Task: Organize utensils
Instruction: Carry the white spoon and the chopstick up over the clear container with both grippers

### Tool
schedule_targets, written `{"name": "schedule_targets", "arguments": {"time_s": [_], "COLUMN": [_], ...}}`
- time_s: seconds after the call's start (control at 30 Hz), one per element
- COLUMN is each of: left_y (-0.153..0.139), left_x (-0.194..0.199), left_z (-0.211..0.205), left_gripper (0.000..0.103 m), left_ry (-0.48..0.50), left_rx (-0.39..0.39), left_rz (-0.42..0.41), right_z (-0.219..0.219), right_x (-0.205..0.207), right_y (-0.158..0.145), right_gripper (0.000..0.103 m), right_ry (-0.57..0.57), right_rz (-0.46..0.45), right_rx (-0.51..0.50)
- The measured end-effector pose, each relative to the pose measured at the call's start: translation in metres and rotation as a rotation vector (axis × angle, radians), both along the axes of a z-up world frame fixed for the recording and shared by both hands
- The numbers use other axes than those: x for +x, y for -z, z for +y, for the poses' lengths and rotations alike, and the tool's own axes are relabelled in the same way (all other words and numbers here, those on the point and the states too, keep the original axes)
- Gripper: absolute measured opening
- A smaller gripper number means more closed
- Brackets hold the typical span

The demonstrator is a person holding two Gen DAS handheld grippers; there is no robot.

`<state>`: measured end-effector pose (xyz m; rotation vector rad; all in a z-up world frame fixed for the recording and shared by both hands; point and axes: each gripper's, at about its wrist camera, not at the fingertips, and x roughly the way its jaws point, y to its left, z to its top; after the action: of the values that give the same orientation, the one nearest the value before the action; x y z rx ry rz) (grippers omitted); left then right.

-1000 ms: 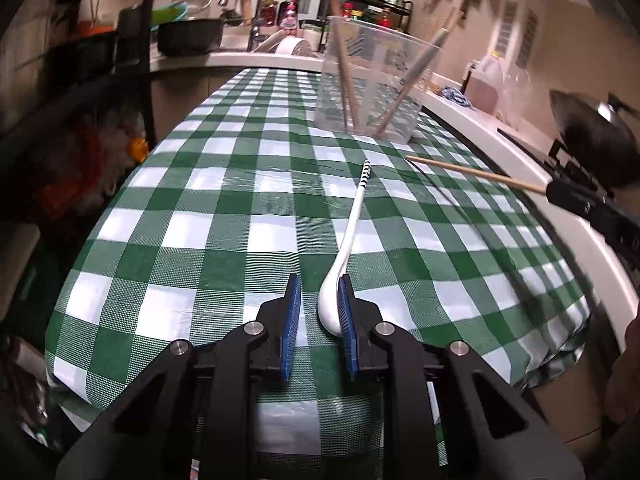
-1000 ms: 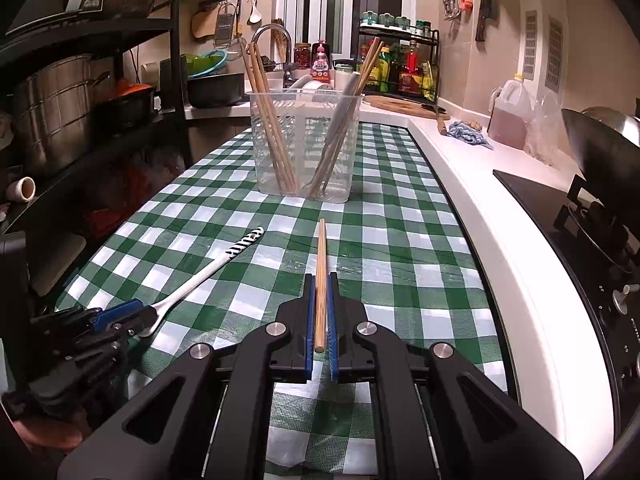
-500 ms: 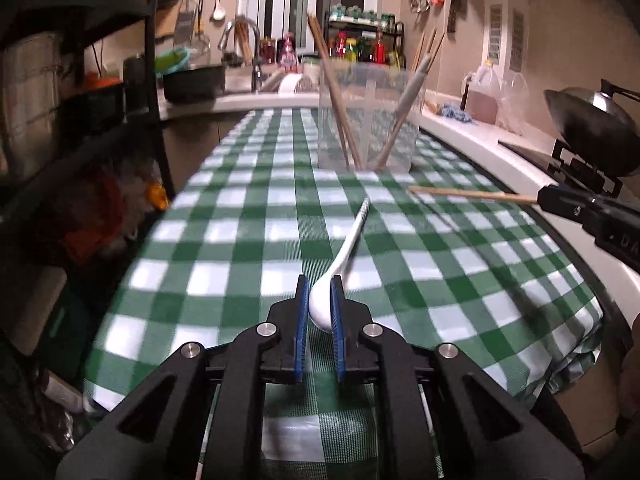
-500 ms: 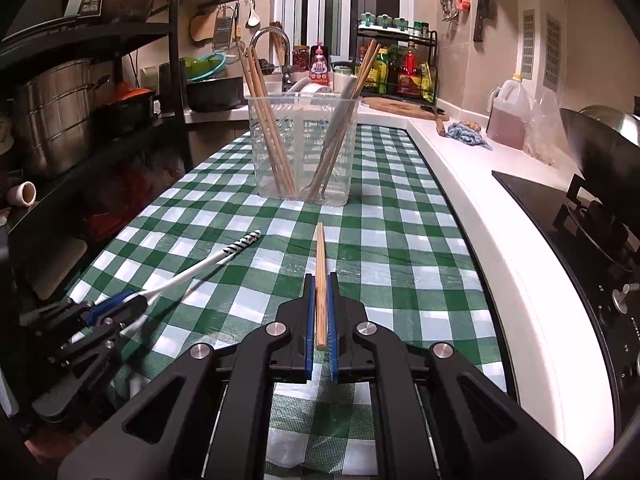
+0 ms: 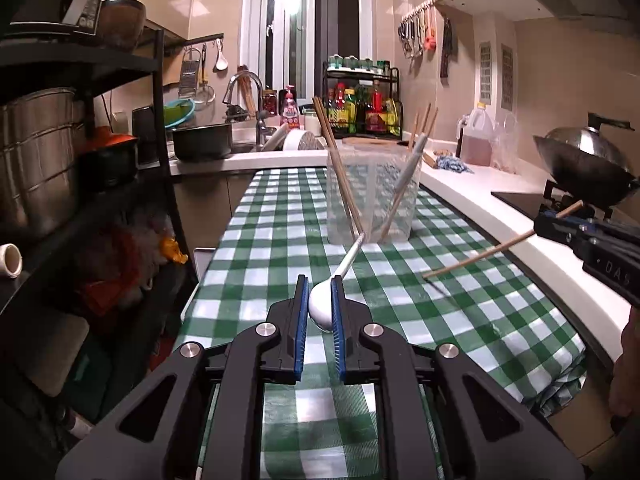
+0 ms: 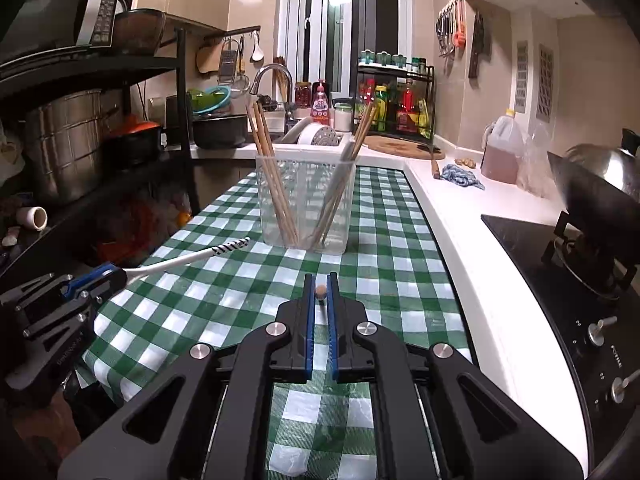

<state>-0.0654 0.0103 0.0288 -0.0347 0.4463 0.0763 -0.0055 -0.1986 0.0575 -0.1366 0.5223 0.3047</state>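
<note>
Only sideways views show the left claw (image 5: pixel 320 300) clamping spoon (image 5: pixel 320 306), right claw (image 6: pixel 320 294) clamping chopstick (image 5: pixel 480 254)

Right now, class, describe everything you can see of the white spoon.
The white spoon looks like glossy plastic or ceramic, with a long thin handle ending in black-and-white stripes. The left gripper is shut on its bowl, pads on either side. It is off the checked tablecloth, its handle pointing toward the clear utensil holder.

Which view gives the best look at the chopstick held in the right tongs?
The left wrist view: the chopstick shows side-on, nearly full length, sticking out of the right tongs. The right wrist view shows only its round end, foreshortened between the blue pads.
</note>
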Motion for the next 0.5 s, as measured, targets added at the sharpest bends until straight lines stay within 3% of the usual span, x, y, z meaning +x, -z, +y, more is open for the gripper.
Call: {"name": "schedule_targets", "arguments": {"time_s": [0.23, 0.5], "left_y": [-0.028, -0.06], "left_x": [0.008, 0.036], "left_z": [0.011, 0.019], "left_gripper": [0.012, 0.012], "left_ry": [0.001, 0.036], "left_rx": [-0.005, -0.027], "left_rz": [-0.048, -0.033], "right_z": [0.0, 0.008], "right_x": [0.003, 0.019], "right_y": [-0.012, -0.043], "right_gripper": [0.006, 0.006], "right_ry": [-0.009, -0.048], "right_rz": [-0.003, 0.003], "right_rx": [0.018, 0.05]}}
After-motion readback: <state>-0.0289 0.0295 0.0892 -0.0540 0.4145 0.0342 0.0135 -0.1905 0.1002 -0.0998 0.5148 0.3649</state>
